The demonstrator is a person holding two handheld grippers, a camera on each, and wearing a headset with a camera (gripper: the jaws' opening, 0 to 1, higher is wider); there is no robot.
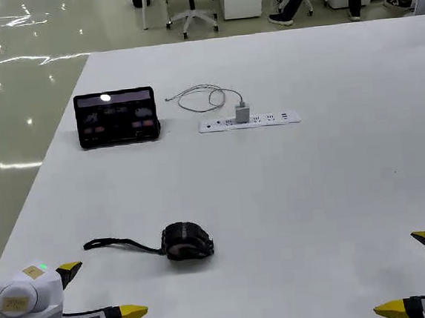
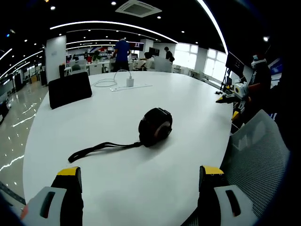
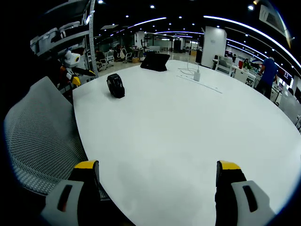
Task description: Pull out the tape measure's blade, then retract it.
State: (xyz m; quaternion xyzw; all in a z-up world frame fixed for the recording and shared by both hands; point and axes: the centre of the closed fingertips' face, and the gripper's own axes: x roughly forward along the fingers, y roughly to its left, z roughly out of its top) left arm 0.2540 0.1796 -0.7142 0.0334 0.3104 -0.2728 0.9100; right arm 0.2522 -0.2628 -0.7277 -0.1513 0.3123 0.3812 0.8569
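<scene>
Yellow-tipped left gripper [image 1: 101, 291] and right gripper [image 1: 410, 273] hover level over the white table [image 1: 312, 187], jaws spread wide and empty, black tape measure [image 1: 188, 241] just ahead of left, well apart from right.

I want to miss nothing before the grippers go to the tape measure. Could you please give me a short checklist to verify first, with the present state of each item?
1. Left gripper open and empty: ok.
2. Right gripper open and empty: ok.
3. Tape measure free on the table, nothing touching it: ok.
4. Blade fully in: ok, none shows outside the case.
5. Where the blade comes out of the case: cannot tell, the case is dark.
6. Strap out of the way: probably not ok, it trails toward the left gripper.
7. Room to pull: ok, tablet and power strip lie far back.
</scene>
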